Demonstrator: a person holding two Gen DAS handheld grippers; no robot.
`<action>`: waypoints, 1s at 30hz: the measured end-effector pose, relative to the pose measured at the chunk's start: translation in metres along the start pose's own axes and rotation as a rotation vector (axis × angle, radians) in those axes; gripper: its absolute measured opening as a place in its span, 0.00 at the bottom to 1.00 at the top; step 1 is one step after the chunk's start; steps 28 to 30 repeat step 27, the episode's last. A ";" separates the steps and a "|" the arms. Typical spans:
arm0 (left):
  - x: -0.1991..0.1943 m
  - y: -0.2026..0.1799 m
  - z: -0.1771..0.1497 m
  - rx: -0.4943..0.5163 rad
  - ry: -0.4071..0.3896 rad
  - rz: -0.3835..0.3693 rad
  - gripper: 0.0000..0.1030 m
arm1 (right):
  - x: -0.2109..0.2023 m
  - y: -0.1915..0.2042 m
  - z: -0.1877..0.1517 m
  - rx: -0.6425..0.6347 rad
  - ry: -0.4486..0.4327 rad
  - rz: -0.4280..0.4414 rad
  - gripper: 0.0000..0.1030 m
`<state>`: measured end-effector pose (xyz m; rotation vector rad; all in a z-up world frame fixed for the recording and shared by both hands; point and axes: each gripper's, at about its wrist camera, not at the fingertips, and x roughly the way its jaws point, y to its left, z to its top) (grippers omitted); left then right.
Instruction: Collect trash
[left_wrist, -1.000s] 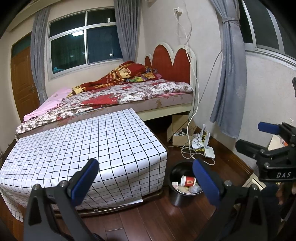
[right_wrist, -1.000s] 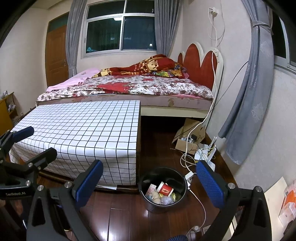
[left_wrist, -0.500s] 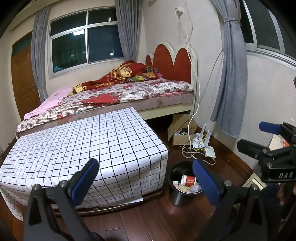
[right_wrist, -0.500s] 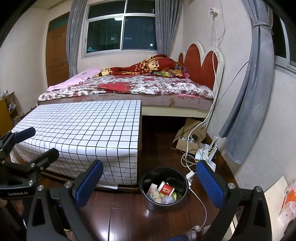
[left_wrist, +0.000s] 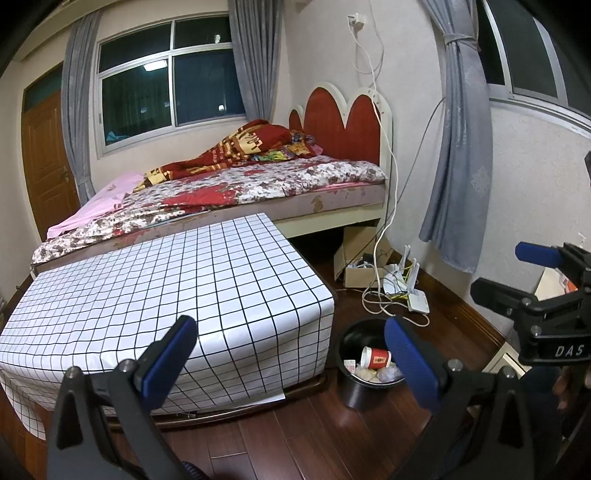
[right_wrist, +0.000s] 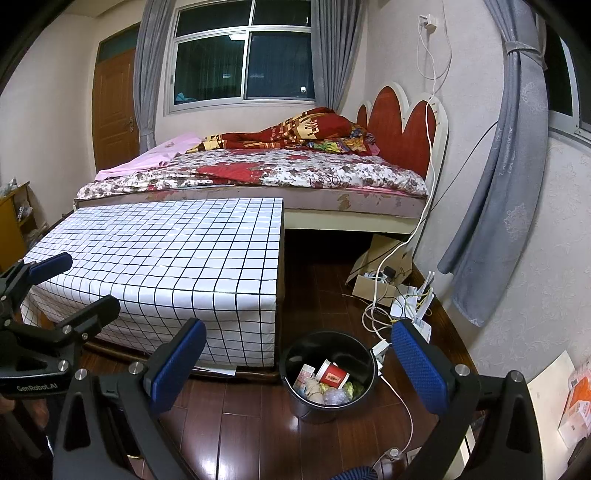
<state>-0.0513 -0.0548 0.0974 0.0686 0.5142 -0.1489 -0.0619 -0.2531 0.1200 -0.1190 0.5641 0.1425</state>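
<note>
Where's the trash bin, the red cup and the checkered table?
bin (right_wrist: 295, 352): right wrist view, inner wall.
red cup (right_wrist: 333, 375): right wrist view, side.
table (right_wrist: 166, 243): right wrist view, top.

Both views shifted slightly; black bin (right_wrist: 328, 373) marginally nearer; grippers unchanged.

Home bedroom — bed (left_wrist: 236, 192), curtains (right_wrist: 491, 192), wooden door (left_wrist: 48, 162).

"DAS" on right tool (left_wrist: 569, 350), "GenRobot.AI" on left tool (right_wrist: 37, 387), "LOVE" on red blanket (right_wrist: 306, 123)
</note>
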 end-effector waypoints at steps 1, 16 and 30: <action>0.000 0.000 -0.001 0.001 0.000 -0.002 0.99 | 0.000 0.001 0.000 0.000 0.001 -0.001 0.99; 0.001 0.001 -0.004 0.005 0.004 -0.018 0.99 | 0.000 0.004 -0.004 -0.001 0.005 0.003 0.99; 0.003 0.004 -0.006 0.025 -0.009 -0.023 0.99 | 0.002 0.003 -0.008 0.001 0.011 0.005 0.99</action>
